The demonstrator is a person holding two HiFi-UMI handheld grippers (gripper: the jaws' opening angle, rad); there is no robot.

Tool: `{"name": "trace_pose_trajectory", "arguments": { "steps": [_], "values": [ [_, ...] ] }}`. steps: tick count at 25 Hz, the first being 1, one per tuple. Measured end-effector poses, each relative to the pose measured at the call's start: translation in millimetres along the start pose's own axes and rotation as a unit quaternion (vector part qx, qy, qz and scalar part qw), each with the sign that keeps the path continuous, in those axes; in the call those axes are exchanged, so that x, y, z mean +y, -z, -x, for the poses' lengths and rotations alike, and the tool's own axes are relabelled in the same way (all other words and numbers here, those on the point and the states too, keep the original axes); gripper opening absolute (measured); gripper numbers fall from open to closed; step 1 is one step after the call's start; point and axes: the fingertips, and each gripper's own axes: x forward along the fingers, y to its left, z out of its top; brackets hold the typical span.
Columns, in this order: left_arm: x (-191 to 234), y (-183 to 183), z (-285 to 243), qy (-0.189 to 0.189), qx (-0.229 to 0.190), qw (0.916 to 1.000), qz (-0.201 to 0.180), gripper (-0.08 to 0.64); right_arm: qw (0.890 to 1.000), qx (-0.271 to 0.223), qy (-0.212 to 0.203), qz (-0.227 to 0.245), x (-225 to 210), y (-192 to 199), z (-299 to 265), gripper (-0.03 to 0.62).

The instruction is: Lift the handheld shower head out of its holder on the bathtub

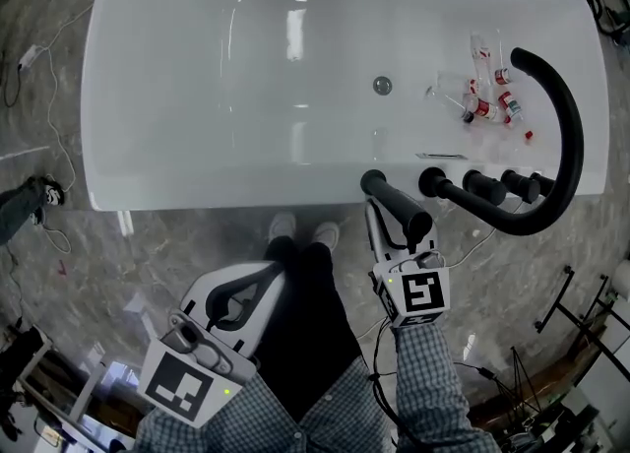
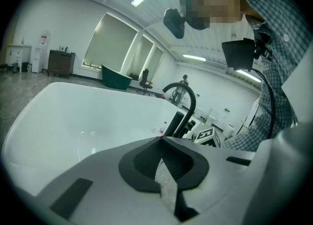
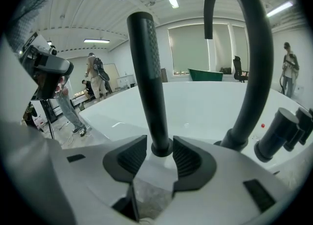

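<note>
Jaws on your right gripper (image 3: 160, 141) stand open, one on each side of the shower head (image 3: 146, 67). They sit low on its black handle with a sliver of gap at each pad, so nothing is gripped yet. The handle stands upright in its holder (image 3: 161, 149) on the near rim of the bathtub (image 1: 197, 190). You have come in from outside the tub, probably because the curved spout (image 1: 569, 136) and the row of knobs (image 1: 482, 185) crowd its right side. Straddling it near the base should let you close squarely and pull along the handle's own line. Your left gripper (image 2: 161, 140) has its jaws shut on nothing and hangs low by your leg, well apart from the tub. That seems sensible, since this lift looks like a one-hand job.
</note>
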Motion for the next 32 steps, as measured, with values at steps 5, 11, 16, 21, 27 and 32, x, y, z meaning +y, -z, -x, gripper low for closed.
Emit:
{"name": "trace_pose_trajectory", "arguments": {
  "steps": [5,11,16,21,27,32],
  "values": [
    [6.8,4.3,-6.8,-0.001,0.000,1.0000,0.008,0.006,1.000,-0.005,-0.003,0.009,-2.0,1.9,-16.7,0.152],
    [14.9,7.5,-12.8,-0.004,0.008,0.9999,0.010,0.006,1.000,-0.009,-0.012,0.018,-2.0,-1.3,-33.4,0.152],
    [19.7,7.2,-16.2,-0.007,0.009,0.9998,0.016,0.006,0.999,-0.008,-0.008,0.037,-3.0,-4.5,-43.2,0.140],
    [22.1,6.6,-16.7,-0.009,0.008,0.9998,0.018,0.006,0.999,-0.004,-0.006,0.052,-3.5,-4.9,-43.5,0.136],
    [21.8,5.6,-10.3,-0.012,0.006,0.9997,0.018,0.006,0.999,-0.012,0.000,0.050,0.0,-11.7,-36.8,0.135],
    [15.5,-6.6,-6.2,-0.008,-0.003,0.9999,0.013,0.007,0.998,-0.015,0.006,0.052,-0.5,-25.5,-24.7,0.135]
  ]
}}
